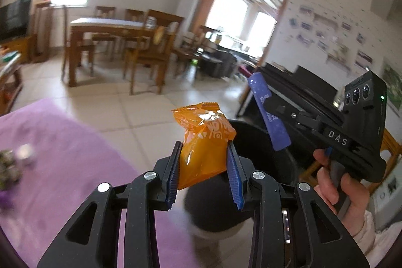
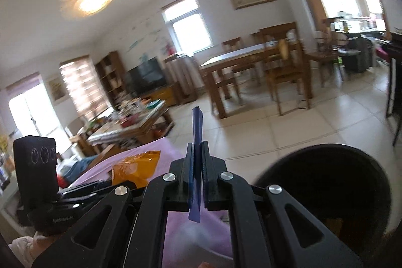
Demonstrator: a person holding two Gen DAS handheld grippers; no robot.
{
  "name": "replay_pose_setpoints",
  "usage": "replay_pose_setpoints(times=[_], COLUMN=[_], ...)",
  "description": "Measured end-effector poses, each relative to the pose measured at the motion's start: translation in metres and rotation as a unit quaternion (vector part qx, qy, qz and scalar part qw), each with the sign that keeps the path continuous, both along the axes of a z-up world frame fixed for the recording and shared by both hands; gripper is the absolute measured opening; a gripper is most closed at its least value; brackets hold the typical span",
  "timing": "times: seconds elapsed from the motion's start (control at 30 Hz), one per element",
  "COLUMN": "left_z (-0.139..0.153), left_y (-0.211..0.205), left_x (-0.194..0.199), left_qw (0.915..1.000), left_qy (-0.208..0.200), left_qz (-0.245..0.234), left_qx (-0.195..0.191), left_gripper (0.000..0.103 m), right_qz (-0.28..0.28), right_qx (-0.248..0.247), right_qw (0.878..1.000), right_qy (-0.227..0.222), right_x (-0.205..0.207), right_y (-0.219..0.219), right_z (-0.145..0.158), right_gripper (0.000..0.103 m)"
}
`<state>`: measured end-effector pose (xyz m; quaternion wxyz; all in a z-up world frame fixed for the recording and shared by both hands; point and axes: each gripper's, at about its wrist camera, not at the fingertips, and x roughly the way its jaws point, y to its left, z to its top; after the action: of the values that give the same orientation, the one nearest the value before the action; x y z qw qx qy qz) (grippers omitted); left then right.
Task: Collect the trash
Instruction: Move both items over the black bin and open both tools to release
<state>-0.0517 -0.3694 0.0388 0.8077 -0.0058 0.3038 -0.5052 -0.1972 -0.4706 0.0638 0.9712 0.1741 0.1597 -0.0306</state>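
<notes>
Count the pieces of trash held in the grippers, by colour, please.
Orange: 1, the orange wrapper in the left gripper.
Blue: 1, the blue wrapper in the right gripper.
Total: 2.

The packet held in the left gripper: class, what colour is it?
Orange, with pale printed lettering; the packet shows best in the left wrist view, clamped in the left gripper.
</notes>
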Motion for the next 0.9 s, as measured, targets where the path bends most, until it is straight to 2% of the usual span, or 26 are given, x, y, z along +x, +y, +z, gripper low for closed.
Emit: replay_pose_setpoints(times=[0.17, 0.47, 0.67, 0.73, 0.77, 0.83, 0.87, 0.9], left_z=[-0.009, -0.042, -0.063, -0.067, -0.067, -0.068, -0.067, -0.064], left_y=[-0.065, -0.142, -0.176, -0.183, -0.188, -0.19, -0.189, -0.187], left_x=[-0.01, -0.023, -0.036, -0.041, -0.045, -0.052, -0.057, -0.06], left_qw=[0.9993, 0.9965, 0.9934, 0.9921, 0.9916, 0.9905, 0.9903, 0.9903], left_qy=[-0.001, 0.005, 0.003, -0.005, -0.015, -0.034, -0.047, -0.057], left_qz=[-0.036, -0.075, -0.098, -0.104, -0.103, -0.101, -0.096, -0.091], left_qx=[0.004, 0.036, 0.06, 0.07, 0.076, 0.087, 0.089, 0.089], left_gripper=[0.034, 0.034, 0.034, 0.035, 0.038, 0.056, 0.075, 0.09], right_qz=[-0.041, -0.09, -0.111, -0.116, -0.121, -0.125, -0.129, -0.13], right_qx=[0.013, 0.042, 0.06, 0.064, 0.07, 0.081, 0.088, 0.092], right_qw=[0.999, 0.995, 0.992, 0.991, 0.99, 0.989, 0.987, 0.987], right_qy=[-0.005, 0.004, 0.014, 0.016, 0.018, 0.022, 0.027, 0.03], right_x=[-0.019, -0.041, -0.05, -0.051, -0.052, -0.053, -0.053, -0.055], right_y=[-0.038, -0.076, -0.098, -0.103, -0.108, -0.114, -0.119, -0.123], right_z=[-0.01, -0.035, -0.05, -0.053, -0.055, -0.058, -0.061, -0.062], right_gripper=[0.006, 0.006, 0.006, 0.01, 0.01, 0.012, 0.024, 0.041])
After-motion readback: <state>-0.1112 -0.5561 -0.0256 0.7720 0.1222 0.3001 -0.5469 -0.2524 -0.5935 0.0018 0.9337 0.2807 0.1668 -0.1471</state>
